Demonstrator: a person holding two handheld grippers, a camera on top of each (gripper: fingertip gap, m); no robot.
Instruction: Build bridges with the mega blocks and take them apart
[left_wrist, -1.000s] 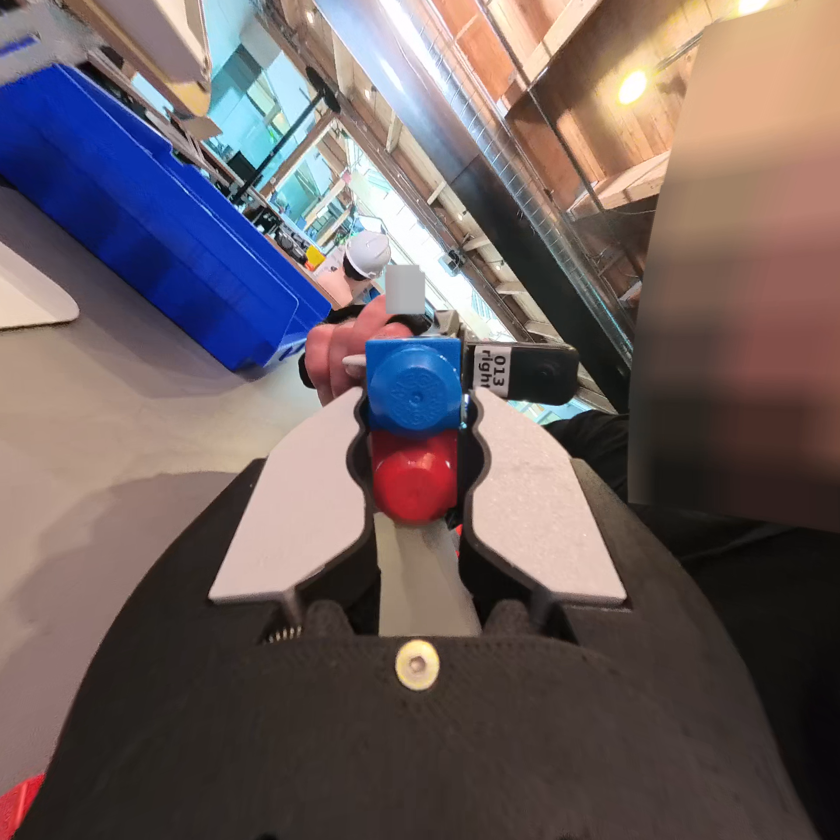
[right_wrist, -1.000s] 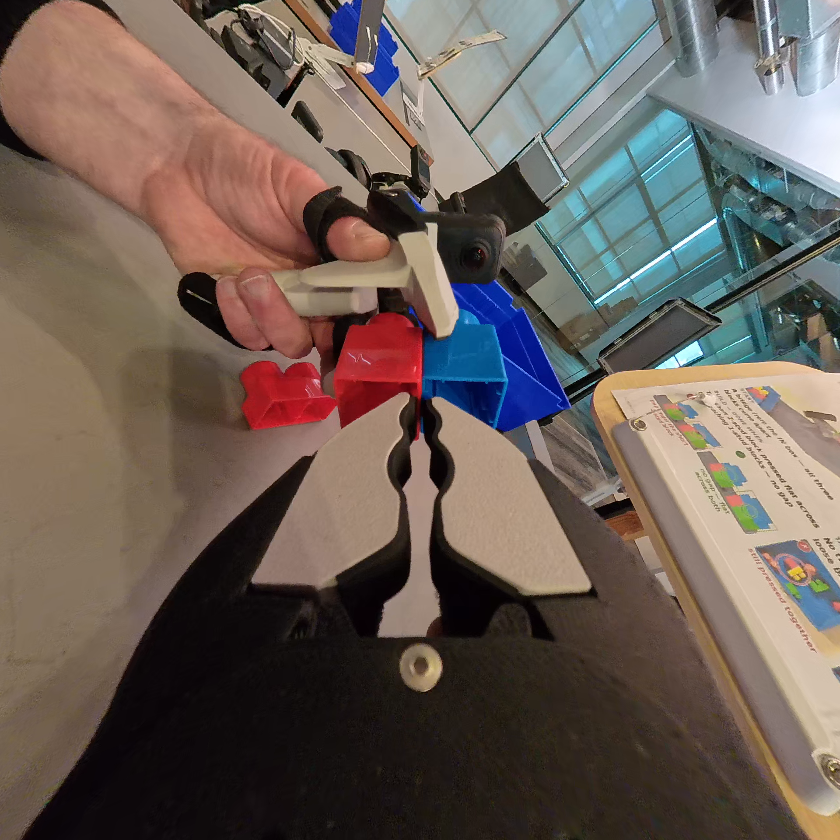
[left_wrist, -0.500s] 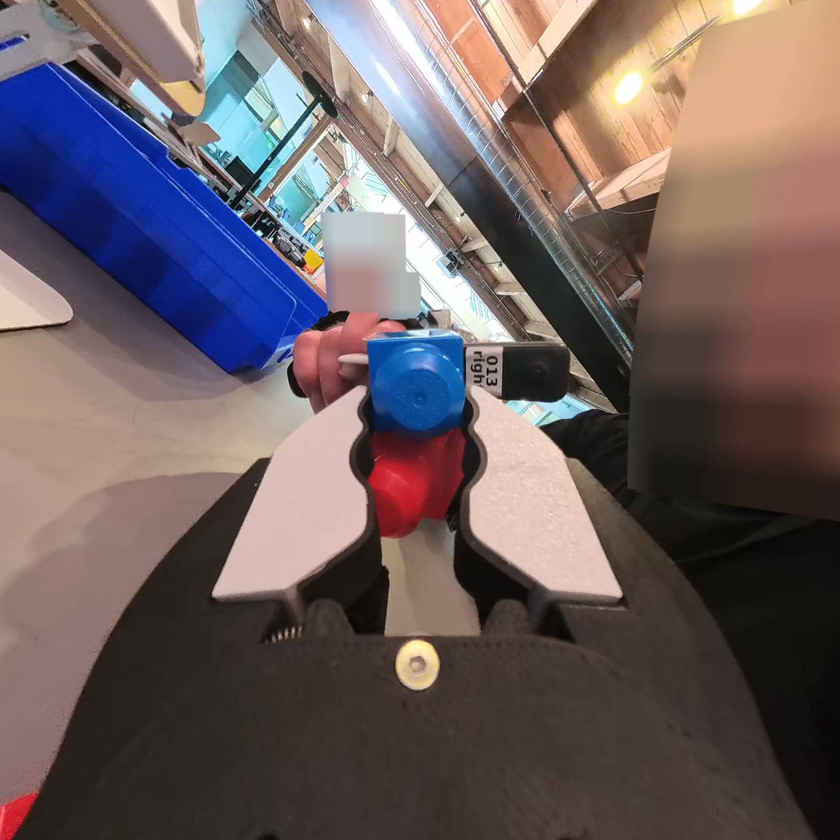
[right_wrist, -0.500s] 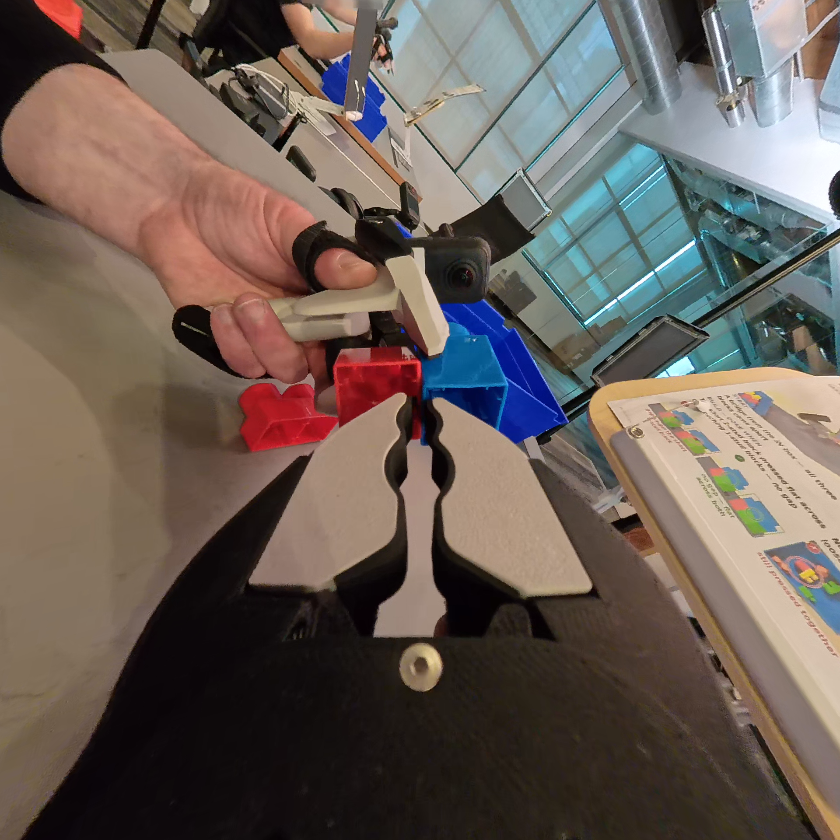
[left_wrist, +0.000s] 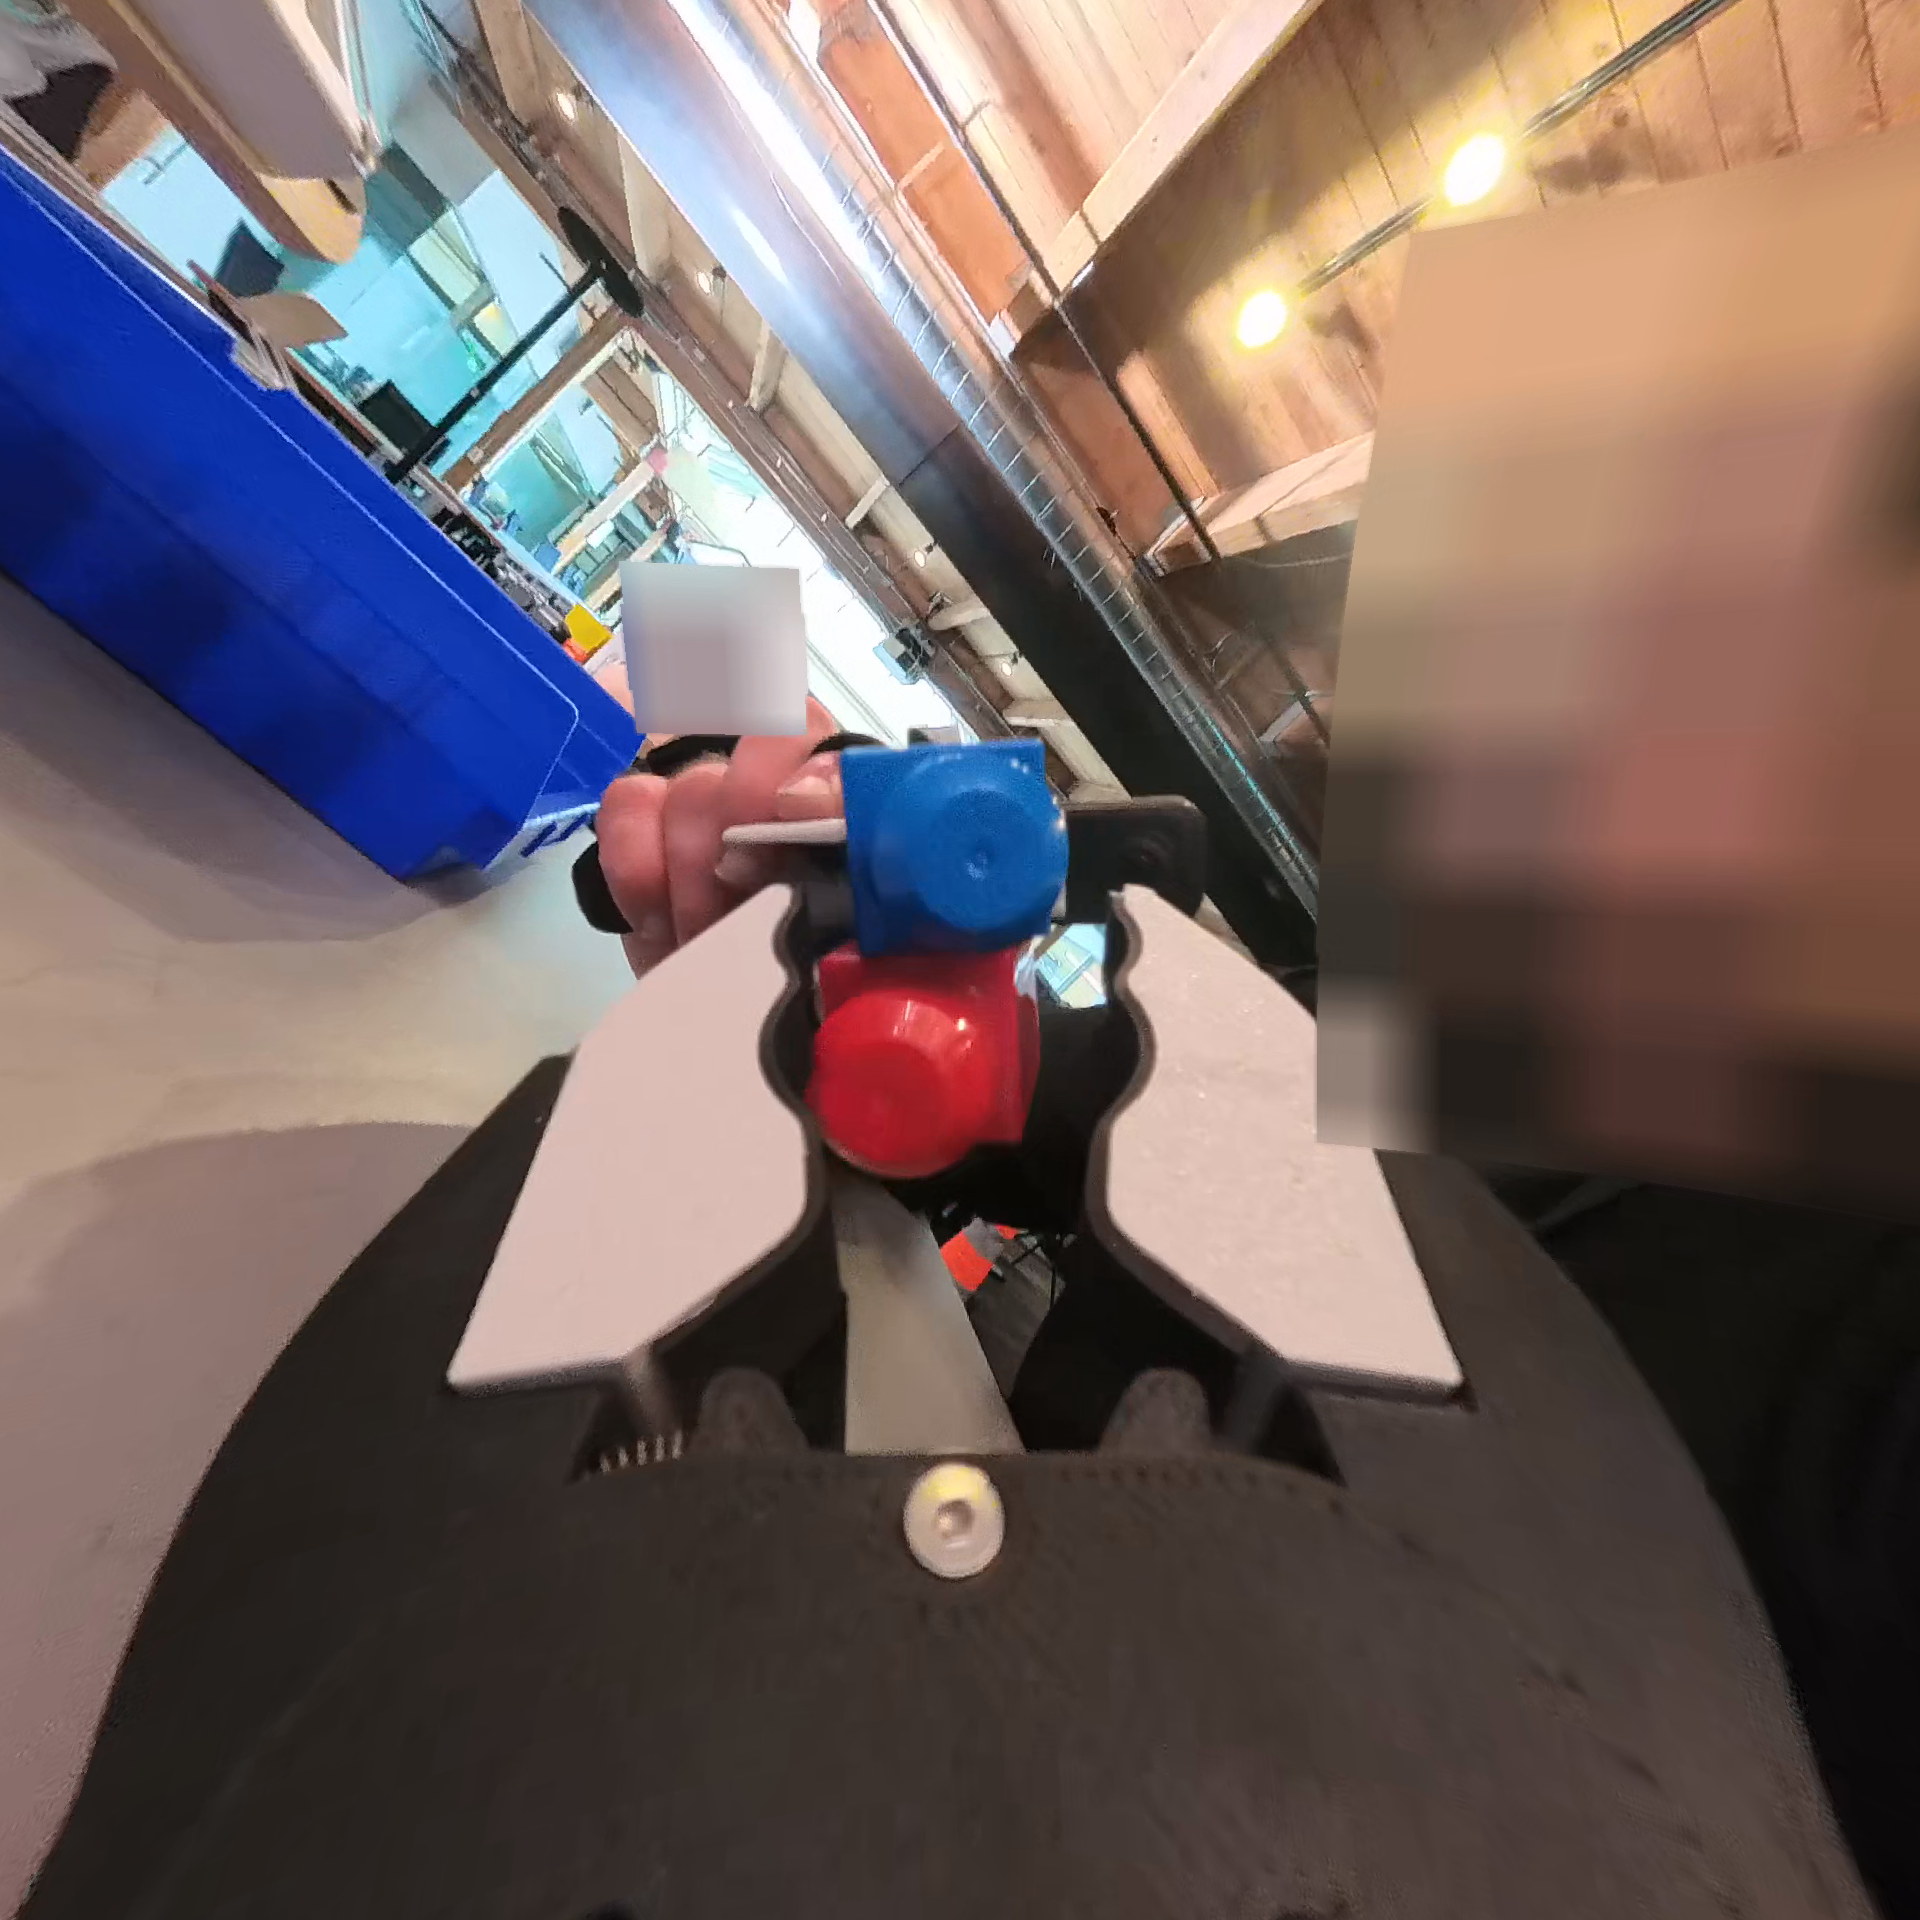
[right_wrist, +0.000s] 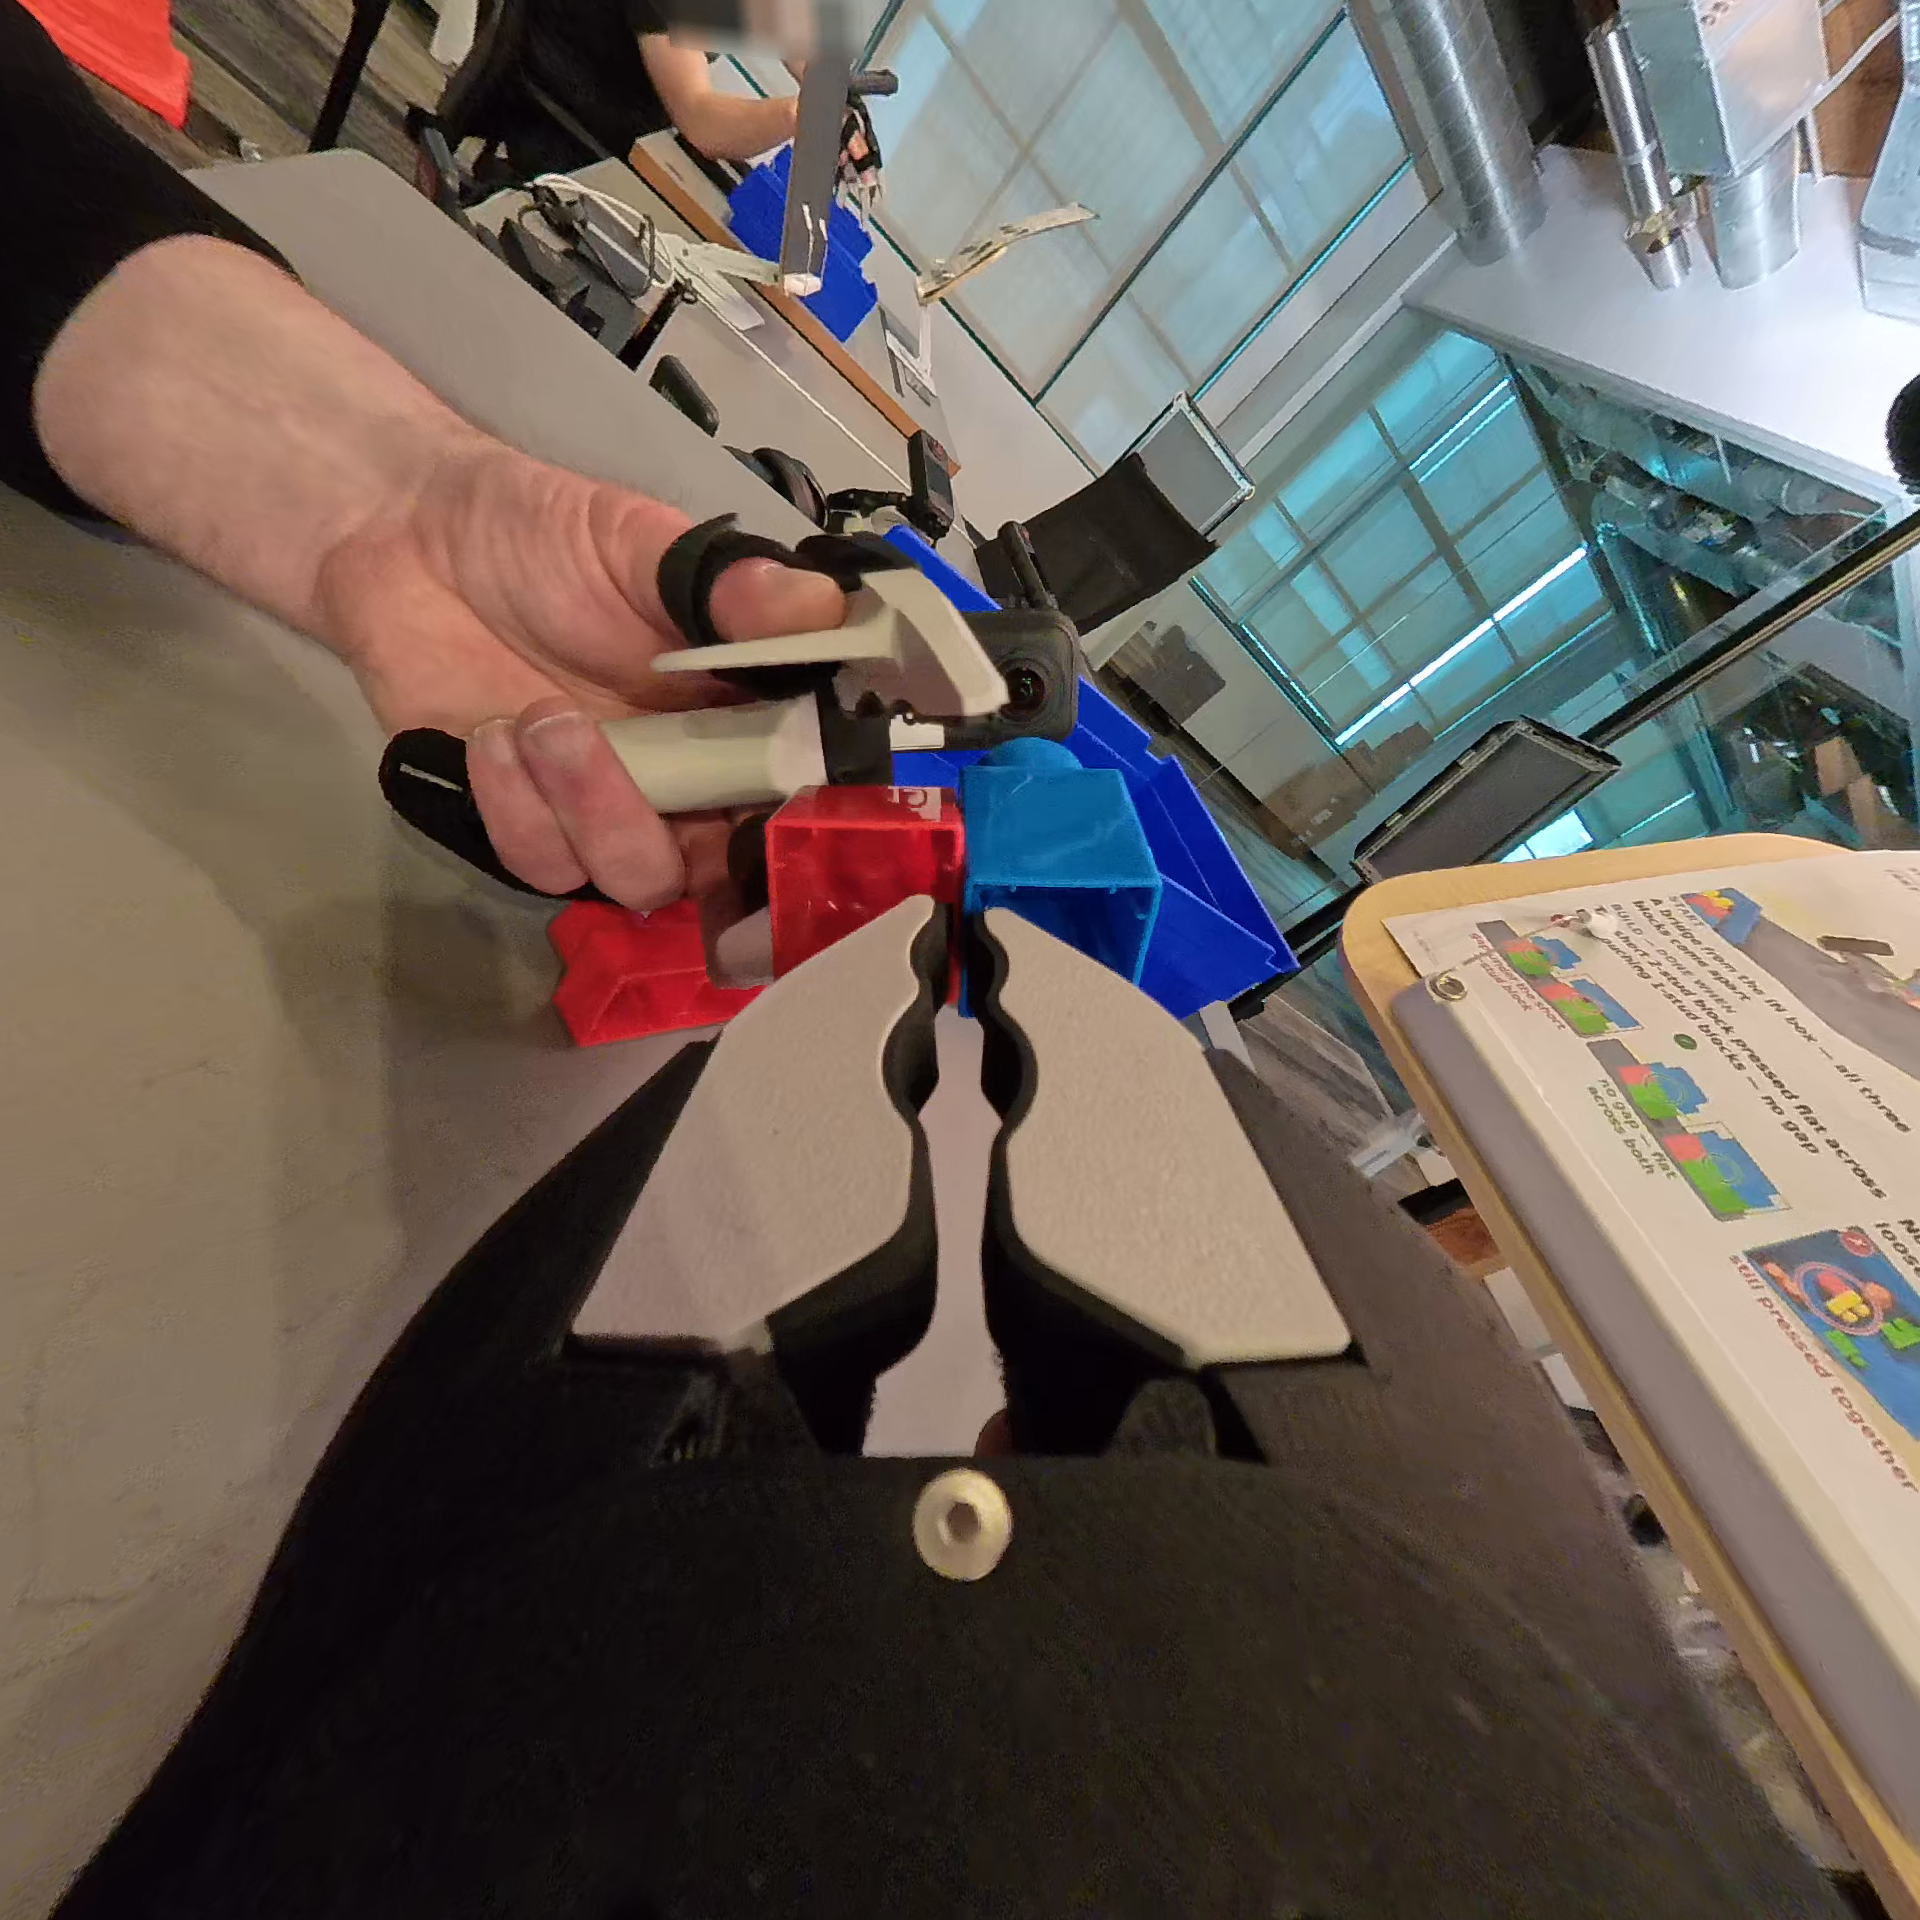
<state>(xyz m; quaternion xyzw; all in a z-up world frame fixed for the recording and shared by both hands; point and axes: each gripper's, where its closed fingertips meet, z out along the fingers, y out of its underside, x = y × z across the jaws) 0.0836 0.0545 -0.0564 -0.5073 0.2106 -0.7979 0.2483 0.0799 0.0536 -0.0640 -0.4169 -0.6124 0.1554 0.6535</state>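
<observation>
the red block (left_wrist: 925, 1060) and the blue block (left_wrist: 951, 847) sat side by side, touching, raised above the grey table (left_wrist: 208, 1018). taking the red block as landmark: the left gripper (left_wrist: 951, 997) stood spread wide around it, stud facing the camera; its left finger (left_wrist: 675, 1091) lay right against the block, while a dark gap showed between the block and the other finger. the blue block lay just beyond the red one, past the fingertips. the right gripper (right_wrist: 961, 935) came from the opposite, hollow side, its fingers drawn almost together on the walls where the red block met the blue one (right_wrist: 1055, 862). a second red block (right_wrist: 634, 971) lay on the table just beside and below the red block (right_wrist: 857, 883), under the person's left hand (right_wrist: 499, 644).
</observation>
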